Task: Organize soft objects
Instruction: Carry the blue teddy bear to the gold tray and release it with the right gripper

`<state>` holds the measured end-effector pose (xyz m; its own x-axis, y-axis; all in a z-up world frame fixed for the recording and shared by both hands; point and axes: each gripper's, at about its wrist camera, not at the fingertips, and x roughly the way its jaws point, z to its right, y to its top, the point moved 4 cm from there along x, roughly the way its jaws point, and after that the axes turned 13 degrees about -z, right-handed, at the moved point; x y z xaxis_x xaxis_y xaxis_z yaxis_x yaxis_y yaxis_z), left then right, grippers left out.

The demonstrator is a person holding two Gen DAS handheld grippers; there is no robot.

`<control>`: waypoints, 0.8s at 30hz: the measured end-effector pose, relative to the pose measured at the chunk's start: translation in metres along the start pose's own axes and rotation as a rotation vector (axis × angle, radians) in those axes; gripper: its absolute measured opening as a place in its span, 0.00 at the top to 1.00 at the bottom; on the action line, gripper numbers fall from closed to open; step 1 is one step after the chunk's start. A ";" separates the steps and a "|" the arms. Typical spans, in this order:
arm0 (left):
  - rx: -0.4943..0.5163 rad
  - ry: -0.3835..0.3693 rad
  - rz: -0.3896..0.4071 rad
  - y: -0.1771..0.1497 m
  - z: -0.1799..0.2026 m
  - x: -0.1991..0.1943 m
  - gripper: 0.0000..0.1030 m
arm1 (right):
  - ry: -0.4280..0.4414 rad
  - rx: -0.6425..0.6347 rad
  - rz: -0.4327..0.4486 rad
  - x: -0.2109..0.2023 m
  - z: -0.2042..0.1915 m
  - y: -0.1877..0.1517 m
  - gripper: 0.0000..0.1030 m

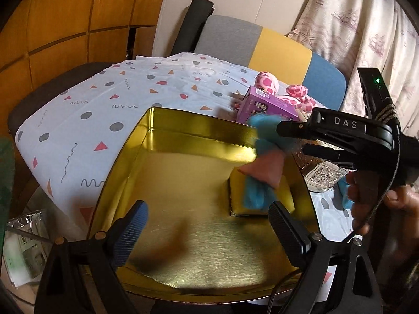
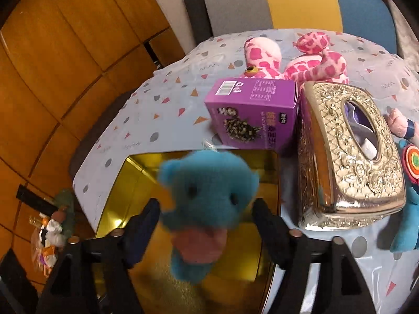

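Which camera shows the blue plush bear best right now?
Right wrist: the blue plush bear faces the lens, blurred, between the open right tongs. Left wrist shows only a blurred side view over the gold tin.

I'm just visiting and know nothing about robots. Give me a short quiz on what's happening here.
1. True or false: the left gripper has nothing between its fingers.
2. What sits between the right gripper's fingers? A) blue plush toy B) a pink sock C) a spoon
3. What already lies inside the gold tin?
Key: 1 true; 2 A; 3 a yellow block.
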<state>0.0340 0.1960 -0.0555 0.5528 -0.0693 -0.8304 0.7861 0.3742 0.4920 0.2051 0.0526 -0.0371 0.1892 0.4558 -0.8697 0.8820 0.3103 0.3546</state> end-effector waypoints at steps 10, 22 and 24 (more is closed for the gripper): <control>-0.017 0.032 0.010 0.001 -0.005 0.000 0.05 | -0.087 -0.042 0.063 -0.022 0.013 -0.027 0.16; 0.049 0.116 0.065 0.003 0.016 -0.015 0.01 | -0.400 -0.055 0.393 -0.091 0.024 -0.068 0.16; 0.067 0.136 0.078 0.002 0.021 -0.017 0.00 | -0.363 -0.001 0.360 -0.088 0.037 -0.071 0.16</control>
<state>0.0320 0.1782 -0.0343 0.5742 0.0849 -0.8143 0.7612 0.3110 0.5691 0.1420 -0.0402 0.0012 0.6188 0.2144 -0.7557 0.7330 0.1883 0.6536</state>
